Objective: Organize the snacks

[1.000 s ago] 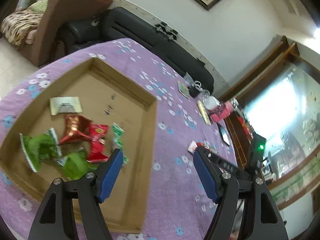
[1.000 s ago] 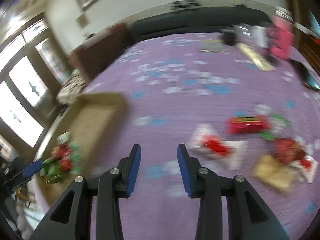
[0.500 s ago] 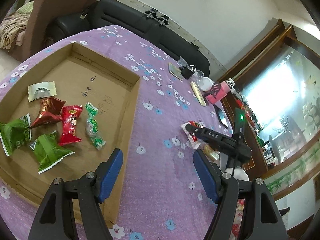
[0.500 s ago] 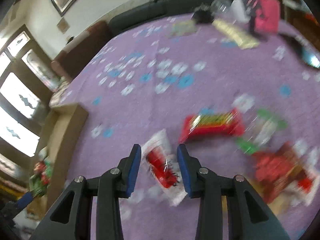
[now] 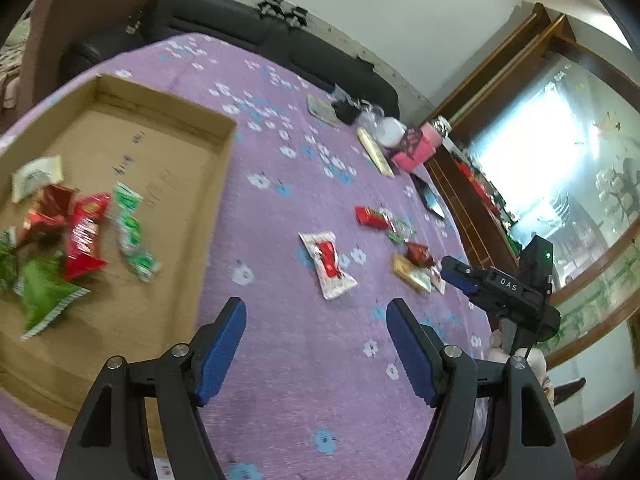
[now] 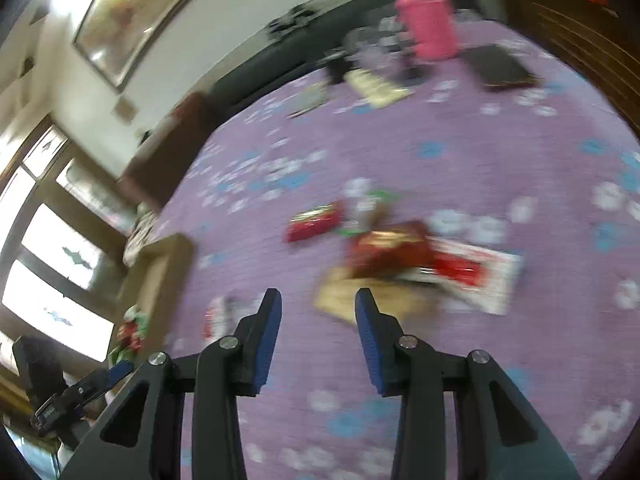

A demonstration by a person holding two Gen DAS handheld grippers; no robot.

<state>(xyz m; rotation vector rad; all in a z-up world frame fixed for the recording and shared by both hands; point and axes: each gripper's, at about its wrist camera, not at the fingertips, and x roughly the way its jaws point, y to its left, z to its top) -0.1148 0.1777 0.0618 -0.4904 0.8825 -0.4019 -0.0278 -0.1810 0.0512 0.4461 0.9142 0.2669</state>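
A shallow cardboard box point(image 5: 208, 216) lies on the purple flowered tablecloth and holds several red, green and white snack packets point(image 5: 86, 236). Loose snacks lie on the cloth: a white packet with a red centre point(image 5: 328, 264), a red bar point(image 5: 372, 216), and a pile of a dark red and a tan packet point(image 5: 414, 264). My left gripper point(image 5: 316, 344) is open and empty above the cloth beside the box's right wall. My right gripper point(image 6: 316, 332) is open and empty, just short of the tan packet point(image 6: 360, 300) and the red pile point(image 6: 392, 252). It also shows in the left wrist view point(image 5: 460, 276).
At the table's far side stand a pink container point(image 5: 416, 148), a white cup point(image 5: 390, 130), a flat yellowish pack point(image 5: 374, 152) and a dark phone point(image 5: 430, 200). A black sofa point(image 5: 280, 40) runs behind the table. A wooden cabinet point(image 5: 480, 192) is at the right.
My left gripper has swung right from over the box to the cloth beside it. My right gripper has moved right from the white packet to the tan and red pile.
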